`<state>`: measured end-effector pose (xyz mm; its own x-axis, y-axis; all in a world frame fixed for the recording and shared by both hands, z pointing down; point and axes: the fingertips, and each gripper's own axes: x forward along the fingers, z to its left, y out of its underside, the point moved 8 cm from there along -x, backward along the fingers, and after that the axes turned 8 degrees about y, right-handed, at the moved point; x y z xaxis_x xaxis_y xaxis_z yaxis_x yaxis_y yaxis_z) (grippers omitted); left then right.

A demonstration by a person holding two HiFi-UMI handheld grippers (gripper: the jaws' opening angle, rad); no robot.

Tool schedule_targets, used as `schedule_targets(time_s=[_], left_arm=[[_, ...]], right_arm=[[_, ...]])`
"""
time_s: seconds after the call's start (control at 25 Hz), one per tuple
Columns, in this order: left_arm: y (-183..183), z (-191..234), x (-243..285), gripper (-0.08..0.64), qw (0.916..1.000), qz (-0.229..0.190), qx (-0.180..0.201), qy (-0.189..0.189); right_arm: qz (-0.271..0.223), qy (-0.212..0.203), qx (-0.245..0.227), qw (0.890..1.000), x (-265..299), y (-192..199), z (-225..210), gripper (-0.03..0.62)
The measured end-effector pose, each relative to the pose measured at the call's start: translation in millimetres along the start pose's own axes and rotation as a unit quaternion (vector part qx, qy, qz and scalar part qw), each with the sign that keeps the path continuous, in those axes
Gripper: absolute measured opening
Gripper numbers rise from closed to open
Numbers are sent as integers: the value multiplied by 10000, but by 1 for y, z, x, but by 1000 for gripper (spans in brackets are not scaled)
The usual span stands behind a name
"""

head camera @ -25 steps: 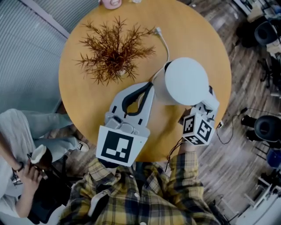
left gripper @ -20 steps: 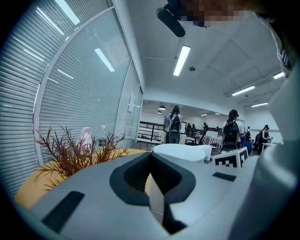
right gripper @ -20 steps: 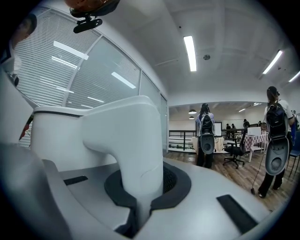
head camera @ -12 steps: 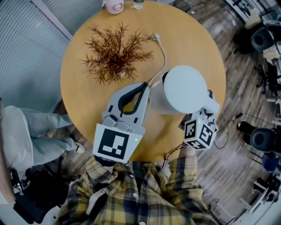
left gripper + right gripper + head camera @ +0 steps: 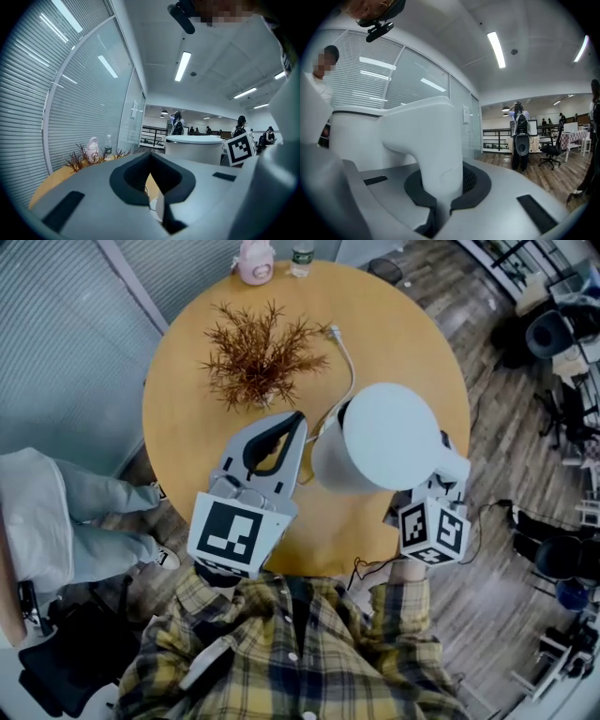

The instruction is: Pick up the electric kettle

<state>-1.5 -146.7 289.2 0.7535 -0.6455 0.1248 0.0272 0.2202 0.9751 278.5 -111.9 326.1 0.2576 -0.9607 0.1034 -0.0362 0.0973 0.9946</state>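
The right gripper has its jaws clamped tight on the handle, and the kettle is held over the bench's near side. The left gripper has its jaws pinched together, empty, just beside the kettle.

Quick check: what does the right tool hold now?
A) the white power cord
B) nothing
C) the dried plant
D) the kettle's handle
D: the right gripper view shows the right tool shut around the white handle of the kettle.
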Motion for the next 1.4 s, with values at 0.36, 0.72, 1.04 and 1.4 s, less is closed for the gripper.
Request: schedule_targets(time_s=[0.36,0.72,1.04,1.4], left_arm=[[-21,-6,-54,2,9997,-77,117,-194],[-23,3,-111,2,9975,-144,246,-649],[-24,-1,-137,2,9959,-269,279,-817],[-19,-8,-137,2,9962,-245,224,-804]], right_arm=[[7,-942,-173,9954,-38,-39,40,29],[4,-1433,-149,9896,-77,-57,72,29],[3,-1666,-152,9859,-97,-64,91,30],[70,-1740,-178,9846,-98,-56,95,29]])
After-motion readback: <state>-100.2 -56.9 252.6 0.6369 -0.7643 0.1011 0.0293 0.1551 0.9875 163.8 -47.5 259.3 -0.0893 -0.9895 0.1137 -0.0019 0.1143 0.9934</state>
